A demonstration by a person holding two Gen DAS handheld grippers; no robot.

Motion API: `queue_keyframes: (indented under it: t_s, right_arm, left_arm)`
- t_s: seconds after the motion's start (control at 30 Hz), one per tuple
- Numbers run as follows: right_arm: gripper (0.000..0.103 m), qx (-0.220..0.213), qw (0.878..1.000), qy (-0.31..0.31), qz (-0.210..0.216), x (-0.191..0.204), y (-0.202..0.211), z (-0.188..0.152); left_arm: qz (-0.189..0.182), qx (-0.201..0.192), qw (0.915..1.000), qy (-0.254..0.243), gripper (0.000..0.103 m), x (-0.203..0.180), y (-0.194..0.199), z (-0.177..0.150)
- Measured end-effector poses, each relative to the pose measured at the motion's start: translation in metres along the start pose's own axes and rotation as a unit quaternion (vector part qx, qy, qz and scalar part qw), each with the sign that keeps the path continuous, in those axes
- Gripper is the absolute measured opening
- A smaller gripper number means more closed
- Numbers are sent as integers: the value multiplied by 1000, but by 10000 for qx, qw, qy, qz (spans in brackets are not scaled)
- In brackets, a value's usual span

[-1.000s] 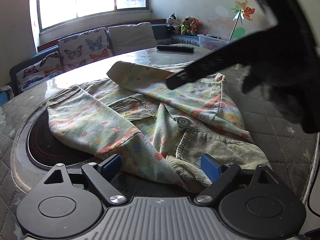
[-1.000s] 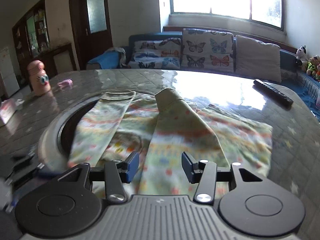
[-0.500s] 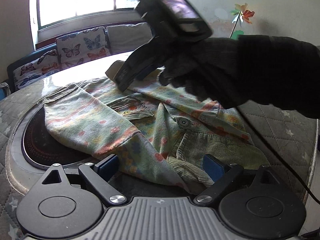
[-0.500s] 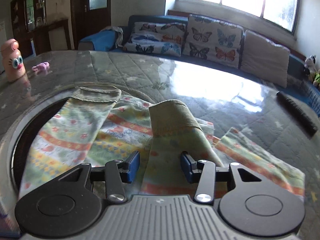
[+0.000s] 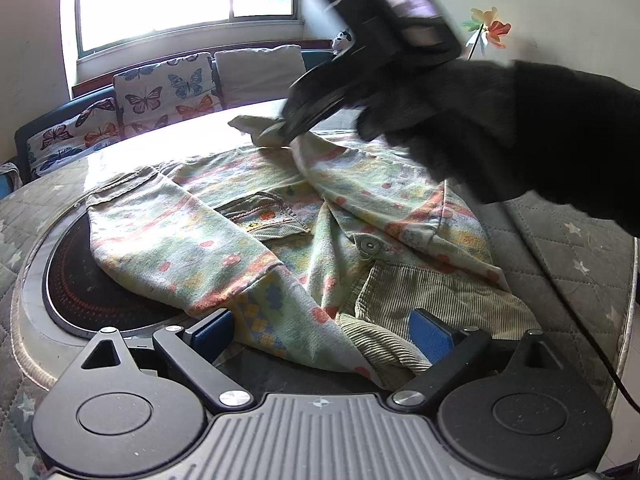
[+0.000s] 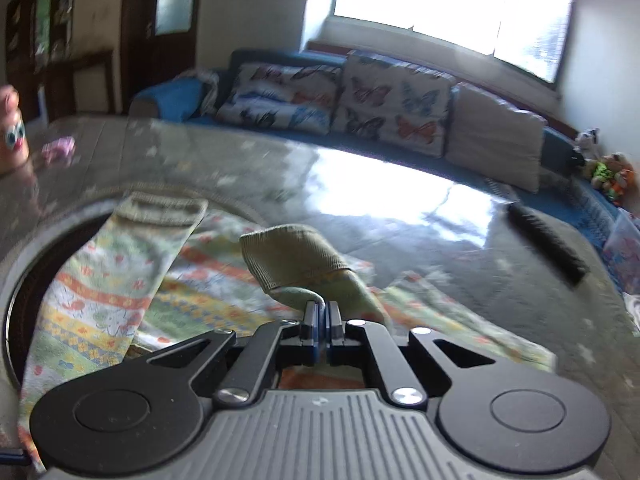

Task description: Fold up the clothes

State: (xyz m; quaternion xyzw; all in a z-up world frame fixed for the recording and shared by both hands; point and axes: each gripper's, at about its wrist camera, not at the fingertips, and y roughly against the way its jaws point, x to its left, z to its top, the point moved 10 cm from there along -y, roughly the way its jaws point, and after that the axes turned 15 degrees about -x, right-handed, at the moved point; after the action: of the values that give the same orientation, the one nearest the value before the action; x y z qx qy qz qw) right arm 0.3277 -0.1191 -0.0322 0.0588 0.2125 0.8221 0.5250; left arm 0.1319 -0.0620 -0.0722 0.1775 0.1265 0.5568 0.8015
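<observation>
We are pinching the far sleeve cuff [image 6: 296,258] of the jacket [image 5: 288,240] spread on the table [image 5: 568,248], right gripper [image 6: 321,320] clamped on it; the sleeve is running back toward us, while the left gripper [image 5: 320,332] is waiting wide apart at the near collar.

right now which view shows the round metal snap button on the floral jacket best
The left wrist view: the round metal snap button sits sharp and unobstructed near the middle of the floral jacket, above the corduroy hem. The right wrist view is blurred and shows only the sleeves, so the button is not visible there.
</observation>
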Motion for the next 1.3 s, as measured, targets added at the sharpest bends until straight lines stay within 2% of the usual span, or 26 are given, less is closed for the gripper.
queue_keyframes:
  t_s: [0.2, 0.37, 0.6, 0.83, 1.0, 1.13, 1.23, 1.3]
  right_arm:
    - [2, -461, 9968, -435, -497, -59, 67, 13]
    - [2, -680, 9896, -707, -1055, -109, 126, 3]
    - [2, -357, 9732, -1185, -1936, -163, 192, -60]
    - [3, 38, 9454, -1672, -2798, -211, 257, -127]
    - [7, 220, 9268, -1929, -3214, -223, 274, -156]
    - [9, -36, 9332, -1846, -3083, -220, 272, -142]
    - [12, 90, 9391, -1829, -2907, -218, 249, -144]
    - [23, 197, 9421, -1816, -2813, -216, 232, -147]
  left_arm:
    - [54, 0, 10000, -24, 96, 1, -1, 0]
    - [107, -3, 9999, -81, 96, 1, -1, 0]
    - [143, -5, 9997, -192, 96, 0, 0, 1]
    - [157, -5, 9996, -243, 96, -1, 1, 1]
    - [163, -2, 9994, -318, 96, -1, 4, 2]
    - [183, 9, 9992, -344, 96, -1, 5, 3]
    - [188, -15, 9992, -342, 96, -1, 8, 6]
    - [147, -52, 9995, -269, 96, 0, 11, 11]
